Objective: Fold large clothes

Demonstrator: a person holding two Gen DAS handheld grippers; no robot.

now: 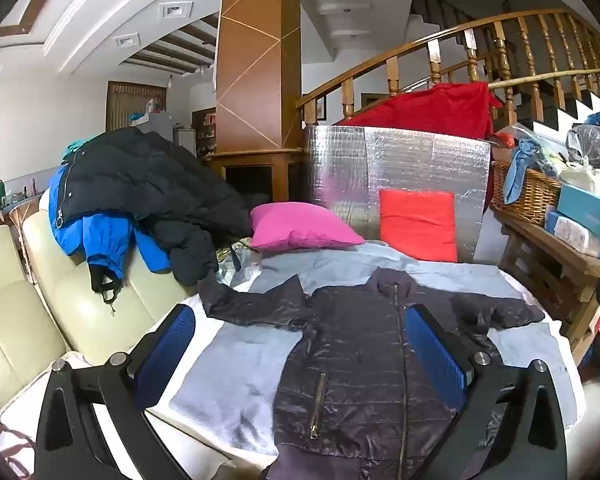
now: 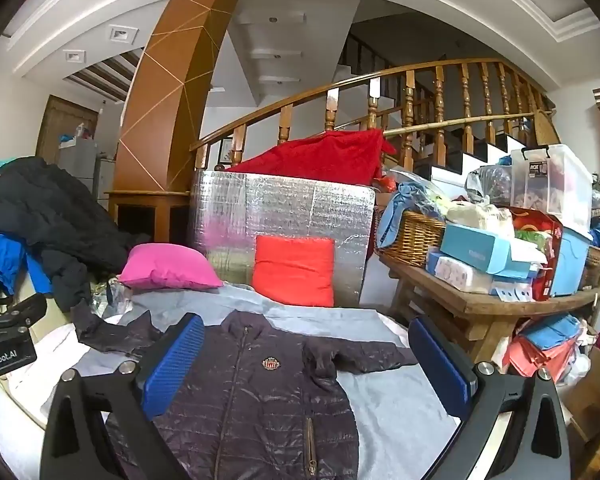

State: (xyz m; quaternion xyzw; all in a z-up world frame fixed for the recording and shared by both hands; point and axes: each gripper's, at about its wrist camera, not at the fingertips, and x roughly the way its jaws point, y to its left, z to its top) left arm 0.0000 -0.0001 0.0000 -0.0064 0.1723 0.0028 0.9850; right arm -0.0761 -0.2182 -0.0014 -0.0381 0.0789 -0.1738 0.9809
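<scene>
Our left claw [image 1: 300,344] and right claw [image 2: 306,356] hang wide apart, holding nothing, above the jacket [image 1: 364,360], spread flat before the pink pillow [image 1: 300,226]. Its shiny cloth could slip from us.

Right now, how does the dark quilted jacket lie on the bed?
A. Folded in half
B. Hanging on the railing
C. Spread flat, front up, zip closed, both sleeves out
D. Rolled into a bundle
C: the dark quilted jacket lies flat on the grey sheet, zip closed, sleeves spread to both sides.
</scene>
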